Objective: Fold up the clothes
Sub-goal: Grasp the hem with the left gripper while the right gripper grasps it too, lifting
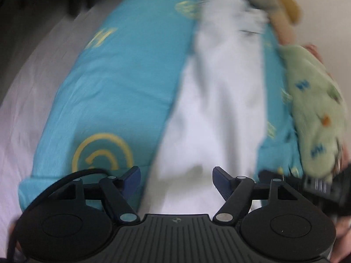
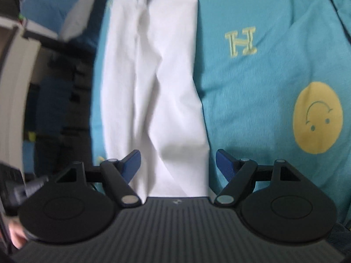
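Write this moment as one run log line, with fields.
left gripper: open | right gripper: open | white garment: long strip on teal sheet, ungrasped

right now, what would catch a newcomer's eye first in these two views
A long white garment runs up the middle of a teal bedsheet, straight ahead of both open grippers, left gripper and right gripper. On the sheet's right side, a yellow smiley face stands out.
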The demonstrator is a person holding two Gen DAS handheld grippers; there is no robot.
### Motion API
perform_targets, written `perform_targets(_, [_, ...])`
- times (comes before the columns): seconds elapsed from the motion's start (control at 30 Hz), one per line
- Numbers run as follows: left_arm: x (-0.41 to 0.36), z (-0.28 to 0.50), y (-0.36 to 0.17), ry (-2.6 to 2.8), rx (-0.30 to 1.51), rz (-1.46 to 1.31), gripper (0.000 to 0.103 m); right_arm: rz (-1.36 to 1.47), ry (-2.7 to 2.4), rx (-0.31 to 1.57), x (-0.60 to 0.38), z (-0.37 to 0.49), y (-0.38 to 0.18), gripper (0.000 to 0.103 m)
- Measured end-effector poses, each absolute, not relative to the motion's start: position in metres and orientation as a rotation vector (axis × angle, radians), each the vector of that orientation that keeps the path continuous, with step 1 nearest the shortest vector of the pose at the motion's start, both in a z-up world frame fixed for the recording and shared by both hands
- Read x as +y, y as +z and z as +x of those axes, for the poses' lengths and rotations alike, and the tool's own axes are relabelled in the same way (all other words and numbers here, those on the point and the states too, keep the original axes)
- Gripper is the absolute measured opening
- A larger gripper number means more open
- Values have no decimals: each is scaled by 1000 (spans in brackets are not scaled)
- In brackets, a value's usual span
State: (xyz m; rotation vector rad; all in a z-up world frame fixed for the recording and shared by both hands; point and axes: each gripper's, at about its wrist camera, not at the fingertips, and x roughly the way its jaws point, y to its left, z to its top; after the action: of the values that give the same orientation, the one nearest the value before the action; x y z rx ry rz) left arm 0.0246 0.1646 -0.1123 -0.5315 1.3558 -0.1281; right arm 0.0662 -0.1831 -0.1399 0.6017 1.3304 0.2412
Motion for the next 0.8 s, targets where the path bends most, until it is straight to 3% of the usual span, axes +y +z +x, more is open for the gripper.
perform_targets(0.13, [153,25,-126,-135,1395,-518,73,521,266,1384,-169,63,-144,67])
perform_targets(0.37, [128,18,-127,-231,1445,-391,72,311,275,1425,-140,45,-138,64])
perform_targets(0.47, [123,13,-123,-226,1449,-339,45,186,284,1449,-124,34,-135,66])
perform_targets(0.53, [125,9,-121,-225,1446,-348,8,127,295,1448,-114,25,-132,64])
perform_targets(0.6, [128,6,-117,-226,1432,-361,3,68,307,1446,-103,16,-130,46])
perform_targets(0.63, [130,5,-113,-225,1415,-367,3,38,312,1445,-98,11,-129,26])
perform_targets(0.67, [134,4,-108,-230,1394,-395,3,34,318,1436,-97,7,-126,14])
perform_targets(0.8, [162,0,-77,-272,1267,-591,2,190,330,1322,-119,-2,-91,10])
